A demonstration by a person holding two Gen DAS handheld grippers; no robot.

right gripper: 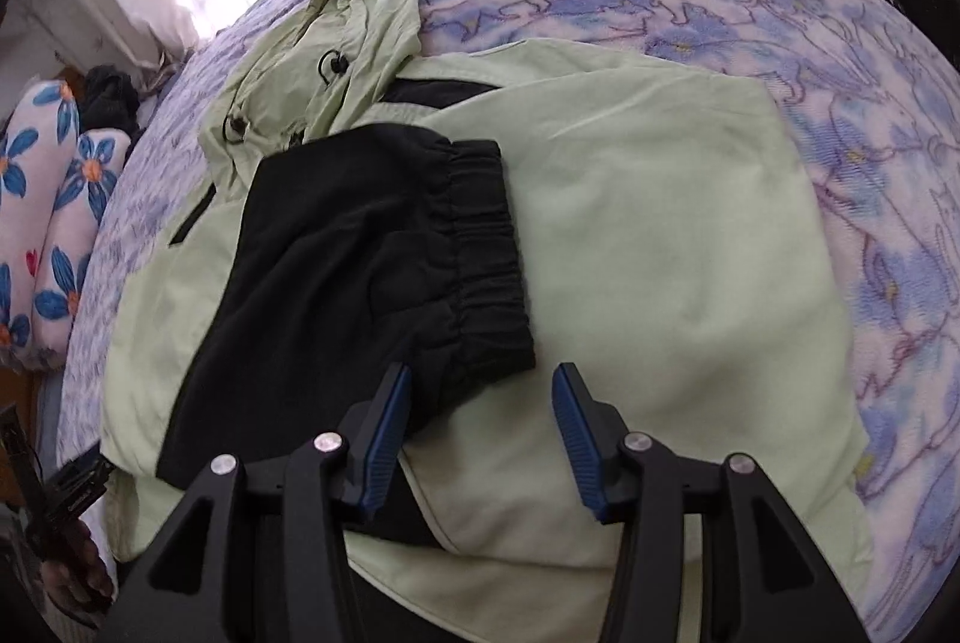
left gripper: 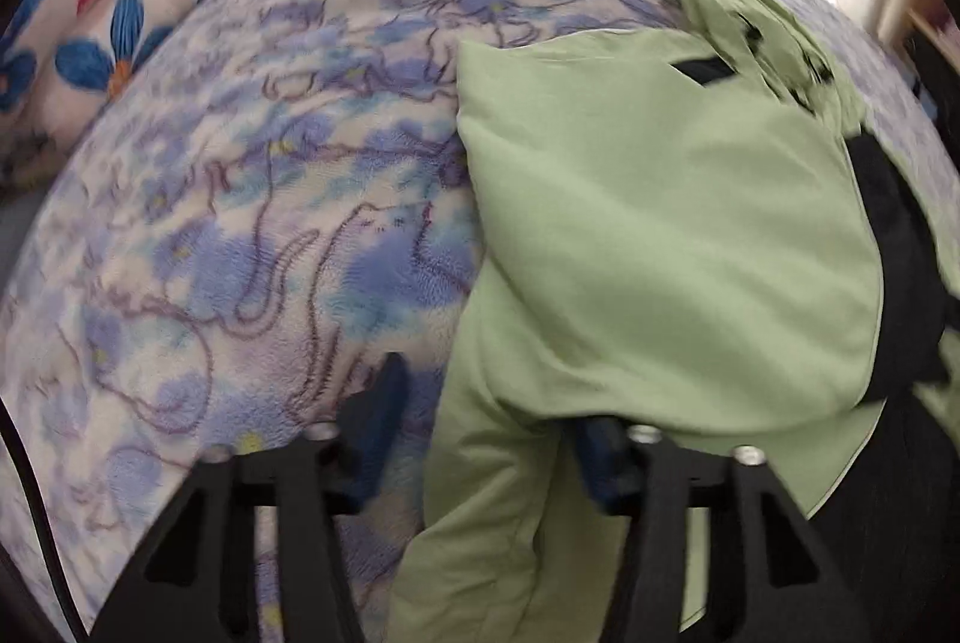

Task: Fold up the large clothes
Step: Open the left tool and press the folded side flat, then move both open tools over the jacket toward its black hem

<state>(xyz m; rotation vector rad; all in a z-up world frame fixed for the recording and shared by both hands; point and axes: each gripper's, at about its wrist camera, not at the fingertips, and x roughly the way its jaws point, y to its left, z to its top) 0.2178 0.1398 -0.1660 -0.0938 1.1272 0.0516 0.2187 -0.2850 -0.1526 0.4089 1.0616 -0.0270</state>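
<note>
Green jacket (right gripper: 648, 199) on bed (right gripper: 840, 60); right gripper (right gripper: 483, 391) jaws apart above it; left gripper (left gripper: 480, 421) jaws astride a fold, grip unclear.

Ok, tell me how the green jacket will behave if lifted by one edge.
The green jacket would probably droop, since its thin fabric already lies creased and folded on the blanket. It likely feels light. Its black sleeve, loosely laid across, may slide off.

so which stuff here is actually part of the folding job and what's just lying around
Part of the job:
- light green jacket with its black sleeve folded over it
- left gripper
- right gripper

Just lying about:
- floral blanket underneath
- blue-flowered pillows
- dark bundle beside the pillows
</note>
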